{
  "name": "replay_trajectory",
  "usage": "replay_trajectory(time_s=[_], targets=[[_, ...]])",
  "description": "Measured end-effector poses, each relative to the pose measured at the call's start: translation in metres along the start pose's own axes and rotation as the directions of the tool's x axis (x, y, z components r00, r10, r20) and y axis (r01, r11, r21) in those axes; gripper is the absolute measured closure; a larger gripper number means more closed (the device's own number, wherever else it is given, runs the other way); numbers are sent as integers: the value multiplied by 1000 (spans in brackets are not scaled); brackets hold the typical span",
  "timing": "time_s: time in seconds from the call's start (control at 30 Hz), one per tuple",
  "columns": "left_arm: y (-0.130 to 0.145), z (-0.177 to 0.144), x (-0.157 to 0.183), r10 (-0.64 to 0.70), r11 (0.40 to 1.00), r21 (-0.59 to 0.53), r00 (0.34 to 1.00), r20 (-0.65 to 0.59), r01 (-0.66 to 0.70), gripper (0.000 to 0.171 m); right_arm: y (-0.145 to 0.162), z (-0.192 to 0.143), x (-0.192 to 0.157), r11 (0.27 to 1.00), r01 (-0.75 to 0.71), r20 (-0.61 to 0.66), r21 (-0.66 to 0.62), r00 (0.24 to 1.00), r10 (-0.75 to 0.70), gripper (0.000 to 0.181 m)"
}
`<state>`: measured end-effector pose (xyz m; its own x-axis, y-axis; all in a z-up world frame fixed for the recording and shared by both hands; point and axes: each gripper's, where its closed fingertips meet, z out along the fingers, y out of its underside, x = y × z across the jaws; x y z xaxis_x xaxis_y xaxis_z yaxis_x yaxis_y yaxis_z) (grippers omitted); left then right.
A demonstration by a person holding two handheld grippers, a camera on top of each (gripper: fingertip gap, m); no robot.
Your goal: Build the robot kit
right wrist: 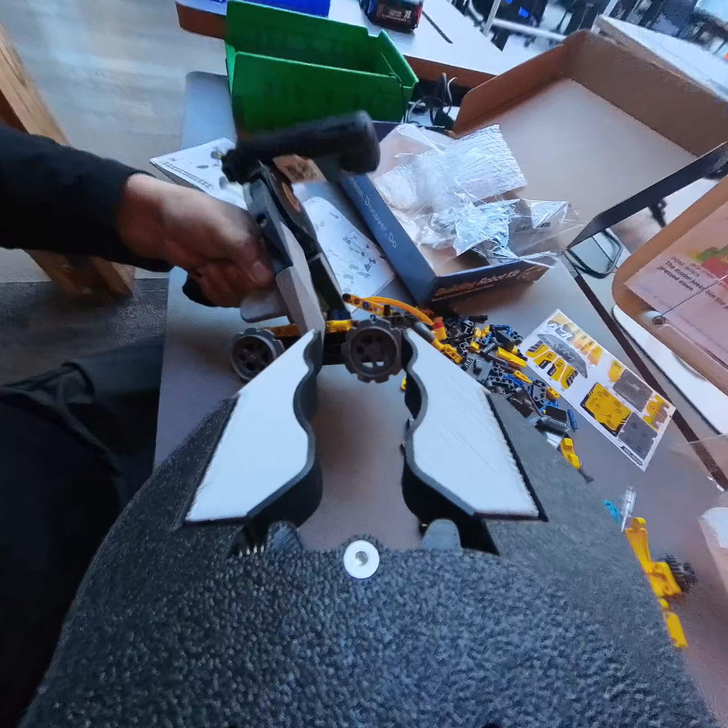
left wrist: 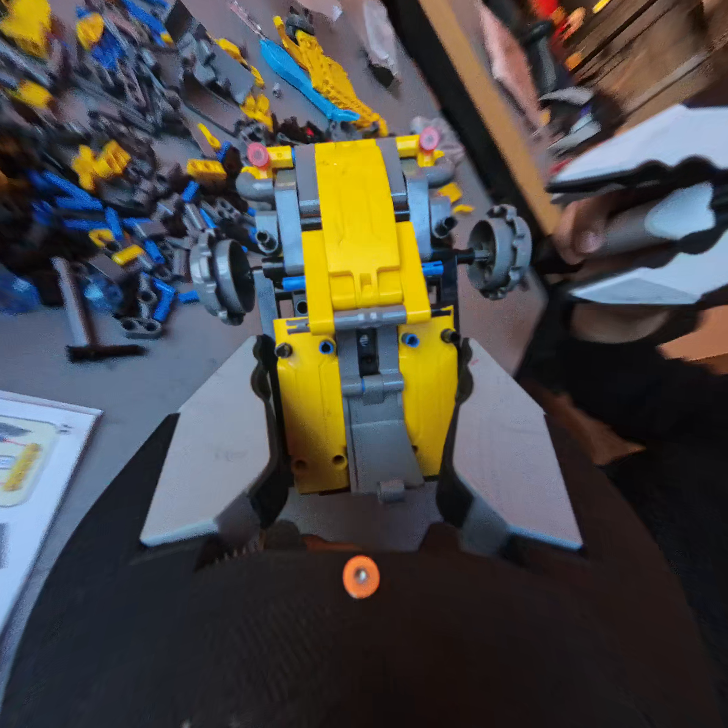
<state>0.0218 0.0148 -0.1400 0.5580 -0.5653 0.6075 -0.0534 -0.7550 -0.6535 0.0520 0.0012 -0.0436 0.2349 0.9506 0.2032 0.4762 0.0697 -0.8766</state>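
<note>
Table [right wrist: 189,378], grey and wide, carries everything here. At its far side stand a green bin [right wrist: 311,82] and an open cardboard box [right wrist: 583,130], with crumpled clear plastic wrap [right wrist: 453,197] lying in a dark kit box [right wrist: 394,244] between them. An instruction booklet [left wrist: 35,472] lies at the near left edge in the left wrist view, and a sticker sheet [right wrist: 598,390] lies right of a loose pile of yellow, blue and grey bricks [left wrist: 110,220].

The yellow brick vehicle [left wrist: 362,307] sits lengthwise between the fingers of the left gripper [left wrist: 362,354], which is clamped on its rear body, black pads pressed against both yellow sides. Its grey wheels [left wrist: 498,252] stick out on either flank.

The right gripper [right wrist: 360,346] is spread apart and holds nothing; one grey wheel [right wrist: 372,350] lies just between its fingertips, though contact cannot be told. A hand [right wrist: 189,240] in a black sleeve grips the left tool's handle.
</note>
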Motion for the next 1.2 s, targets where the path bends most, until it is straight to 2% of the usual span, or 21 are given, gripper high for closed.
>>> replay_trajectory(time_s=[0.1,0.2,0.37,0.43,0.5,0.57,0.6,0.67,0.73,0.8,0.9,0.97,1.07,1.2], targets=[[1,2,-7,212,977,-49,961,177,-206,78,33,12,-3,998,19,-55,-67,998,-23,142],[9,5,-12,373,927,-151,888,267,-344,78,60,14,-11,996,-14,-114,-89,994,4,139],[39,16,5,587,781,-334,803,101,-528,78,94,-1,-32,992,-79,-60,-102,996,73,138],[49,18,2,684,677,-406,728,41,-614,77,105,-10,-36,991,-88,-14,-97,996,87,138],[55,21,2,693,646,-436,721,-11,-627,77,113,-17,-38,991,-92,19,-99,995,95,115],[57,23,2,720,602,-456,693,-44,-655,81,117,-22,-41,995,-61,44,-82,997,65,108],[56,25,5,736,584,-454,674,-54,-673,81,119,-22,-40,996,-56,45,-69,997,59,95],[59,25,15,743,556,-468,663,-89,-686,66,131,-13,-40,993,-52,67,-103,996,59,68],[56,26,21,736,572,-472,674,-67,-671,57,141,-2,-38,989,-15,106,-146,994,31,64],[60,27,21,694,614,-507,720,-18,-605,44,141,7,-38,989,2,177,-148,984,25,63],[68,32,20,629,686,-519,774,71,-510,37,136,16,-35,986,57,264,-156,964,-13,64],[67,37,17,630,705,-510,766,129,-493,35,136,22,-36,982,107,331,-156,942,-50,64],[69,40,14,651,698,-522,739,176,-491,33,136,34,-39,976,142,417,-162,907,-63,62],[70,40,6,732,631,-560,650,203,-536,38,131,38,-44,970,214,485,-115,865,-133,60]])
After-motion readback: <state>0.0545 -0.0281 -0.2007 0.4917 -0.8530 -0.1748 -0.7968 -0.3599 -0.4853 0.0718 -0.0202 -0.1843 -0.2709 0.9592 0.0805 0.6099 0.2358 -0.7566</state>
